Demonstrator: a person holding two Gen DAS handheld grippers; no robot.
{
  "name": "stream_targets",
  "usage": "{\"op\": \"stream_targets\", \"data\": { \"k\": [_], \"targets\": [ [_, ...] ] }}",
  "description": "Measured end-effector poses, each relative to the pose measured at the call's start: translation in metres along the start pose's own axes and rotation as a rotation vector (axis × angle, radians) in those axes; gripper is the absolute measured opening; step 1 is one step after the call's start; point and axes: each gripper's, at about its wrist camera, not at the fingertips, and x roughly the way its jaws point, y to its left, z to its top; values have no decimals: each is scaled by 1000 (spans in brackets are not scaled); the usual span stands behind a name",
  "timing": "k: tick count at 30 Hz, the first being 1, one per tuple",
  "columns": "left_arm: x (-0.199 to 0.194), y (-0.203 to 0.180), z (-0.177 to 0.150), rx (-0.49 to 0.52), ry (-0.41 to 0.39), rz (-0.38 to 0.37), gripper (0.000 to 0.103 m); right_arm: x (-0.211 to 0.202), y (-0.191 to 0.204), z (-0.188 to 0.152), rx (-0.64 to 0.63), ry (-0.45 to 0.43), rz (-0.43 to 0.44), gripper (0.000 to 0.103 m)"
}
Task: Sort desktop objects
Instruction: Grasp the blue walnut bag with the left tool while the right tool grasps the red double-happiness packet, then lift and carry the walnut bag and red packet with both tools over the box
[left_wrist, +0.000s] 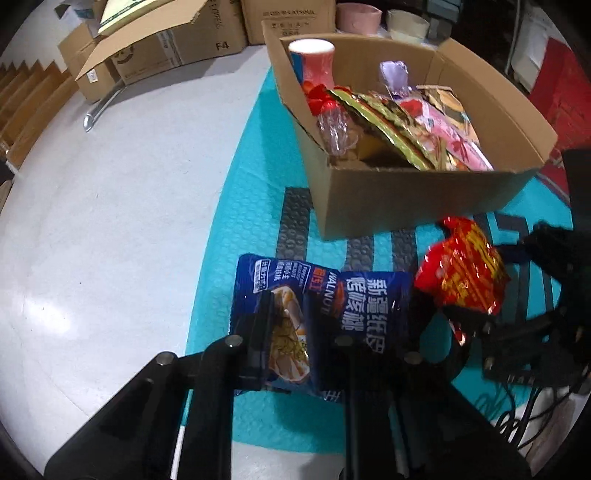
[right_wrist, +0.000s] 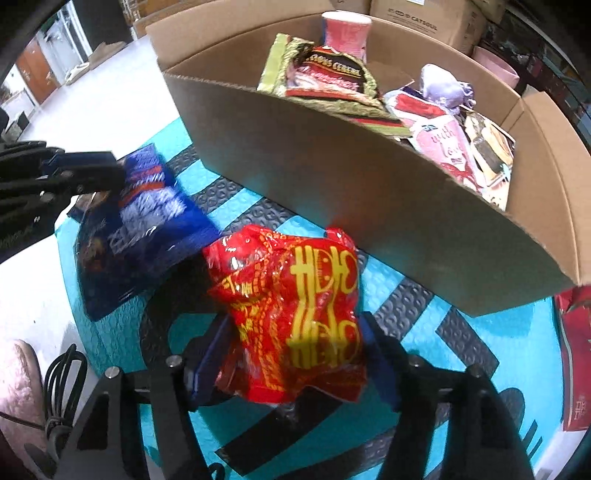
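Your left gripper (left_wrist: 295, 332) is clamped on the blue packet (left_wrist: 314, 317) at lower centre of its view, and your right gripper (right_wrist: 291, 354) pinches the red packet (right_wrist: 291, 314) low in its own view, both bags apparently just clear of the teal mat (left_wrist: 251, 206). You look to be at the carry step. Next, each bag must clear the near wall of the box (right_wrist: 369, 206) above, without snagging, before you let go over the snacks inside.
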Motion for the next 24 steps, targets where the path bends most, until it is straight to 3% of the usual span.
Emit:
{"op": "stream_targets", "data": {
  "k": [2, 4, 6, 7, 8, 9, 11, 14, 19, 24],
  "targets": [
    [-1, 1, -3, -7, -4, -2, 20, -1, -3, 1, 2, 0, 13, 69],
    [0, 4, -6, -30, 10, -29, 37, -1, -5, 2, -8, 4, 12, 69],
    [3, 12, -11, -90, 37, -75, 74, -1, -5, 2, -13, 7, 11, 69],
    [3, 16, -13, -128, 37, -111, 81, -1, -5, 2, -16, 8, 10, 69],
    [5, 21, -15, -155, 45, -128, 97, -1, -5, 1, -17, 9, 11, 69],
    [7, 23, -16, -171, 66, -136, 103, -2, -5, 1, -17, 9, 12, 69],
    [15, 27, -20, -204, 138, -165, 103, -2, -6, 1, -19, 9, 14, 69],
    [18, 24, -25, -194, 157, -204, 103, -2, -6, 0, -20, 10, 16, 69],
    [25, -2, -26, -75, 183, -151, 103, -2, -7, 1, -21, 10, 17, 69],
    [43, -13, -18, -61, 239, -125, 103, -1, -4, 1, -22, 10, 16, 69]
  ]
}}
